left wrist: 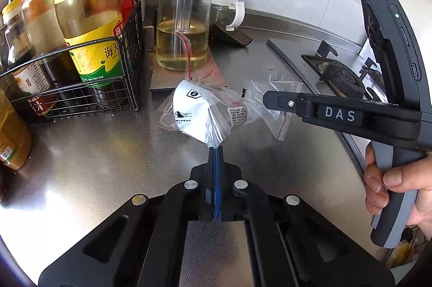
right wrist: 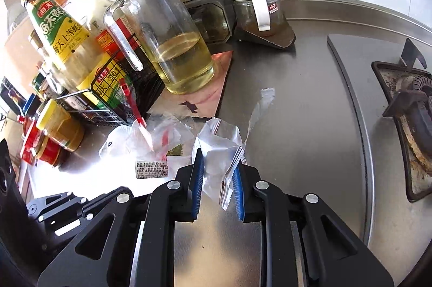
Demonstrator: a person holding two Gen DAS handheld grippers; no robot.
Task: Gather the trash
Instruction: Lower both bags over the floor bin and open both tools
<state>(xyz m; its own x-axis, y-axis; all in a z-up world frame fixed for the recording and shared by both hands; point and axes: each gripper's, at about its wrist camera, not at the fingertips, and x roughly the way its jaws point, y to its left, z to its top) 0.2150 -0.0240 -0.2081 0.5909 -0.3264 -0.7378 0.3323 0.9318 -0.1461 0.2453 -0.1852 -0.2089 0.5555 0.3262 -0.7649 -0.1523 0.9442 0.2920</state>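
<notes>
Crumpled clear plastic wrappers [left wrist: 205, 111] with white printed labels lie on my steel countertop [left wrist: 94, 152], in front of the glass oil jug [left wrist: 186, 16] and beside the black wire condiment basket [left wrist: 89, 87]. My left gripper [left wrist: 216, 152] has its blue pads pressed together, pinching the near corner of the larger bag. My right gripper [right wrist: 217, 173] is squeezed onto the smaller crumpled wrapper [right wrist: 218, 149], just right of that bag, near the gas hob [right wrist: 405, 124].

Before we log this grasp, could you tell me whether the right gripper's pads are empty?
No, the right gripper has a crumpled clear plastic bag pinched between its blue pads.
</notes>
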